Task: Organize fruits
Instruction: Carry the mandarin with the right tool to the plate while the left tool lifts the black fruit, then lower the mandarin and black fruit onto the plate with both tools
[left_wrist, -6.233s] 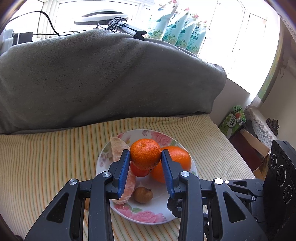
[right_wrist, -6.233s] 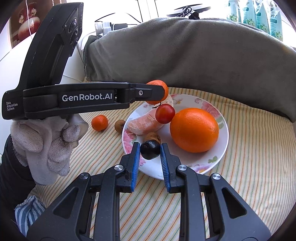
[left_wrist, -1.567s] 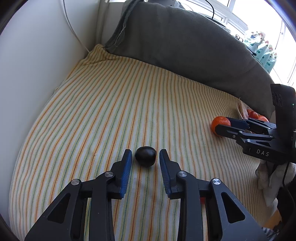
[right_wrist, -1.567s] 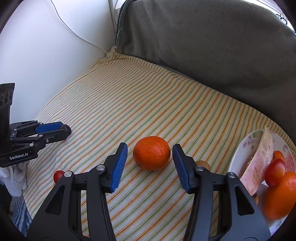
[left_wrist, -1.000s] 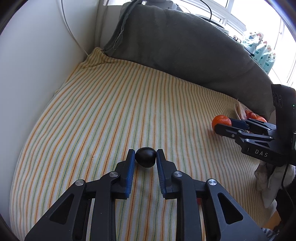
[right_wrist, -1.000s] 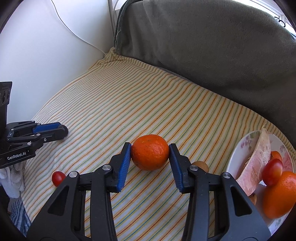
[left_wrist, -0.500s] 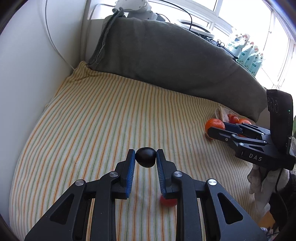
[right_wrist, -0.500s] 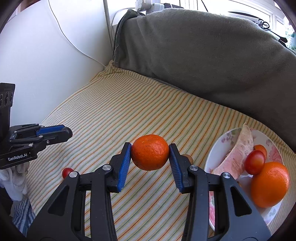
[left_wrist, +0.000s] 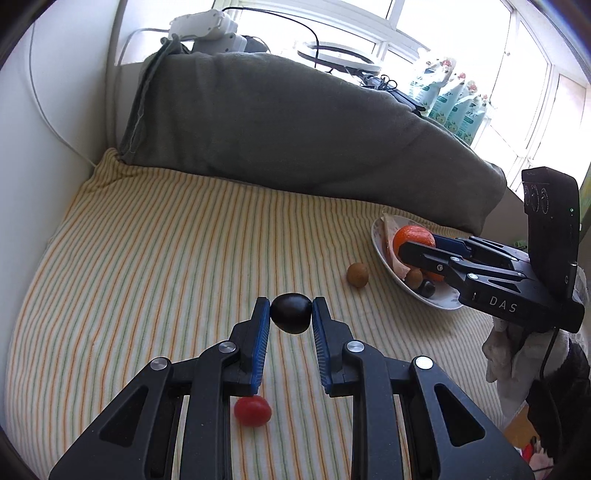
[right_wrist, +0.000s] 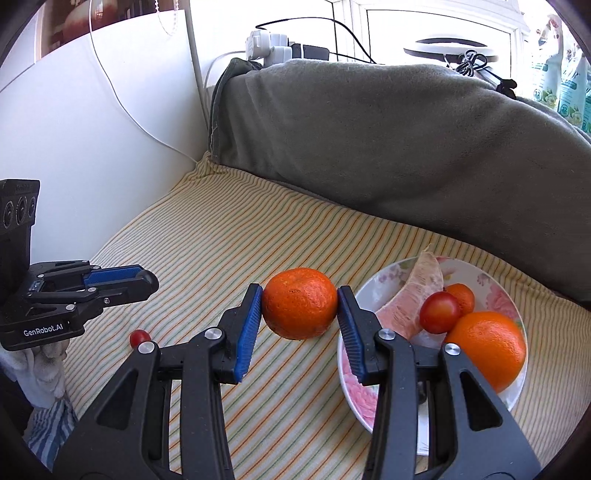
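Note:
My left gripper (left_wrist: 290, 314) is shut on a dark plum (left_wrist: 290, 313) and holds it above the striped cloth. My right gripper (right_wrist: 300, 303) is shut on a mandarin (right_wrist: 299, 302), lifted just left of the floral plate (right_wrist: 498, 291). The plate holds a big orange (right_wrist: 485, 349), a pomelo slice (right_wrist: 406, 299), a red plum (right_wrist: 441, 312) and a small mandarin (right_wrist: 461, 295). In the left wrist view the plate (left_wrist: 439, 301) lies at the right, under the right gripper (left_wrist: 413, 249). A red cherry tomato (left_wrist: 252, 410) and a small brown fruit (left_wrist: 357, 274) lie on the cloth.
A large grey cushion (left_wrist: 295, 122) runs along the back of the striped cloth (left_wrist: 147, 258). A white wall (right_wrist: 92, 147) with a cable closes the left side. Bottles (left_wrist: 447, 103) and a power strip (left_wrist: 207, 29) stand on the windowsill behind.
Both grippers have lifted their fruit off the cloth and moved right toward the plate. The right gripper's mandarin is now beside the plate.

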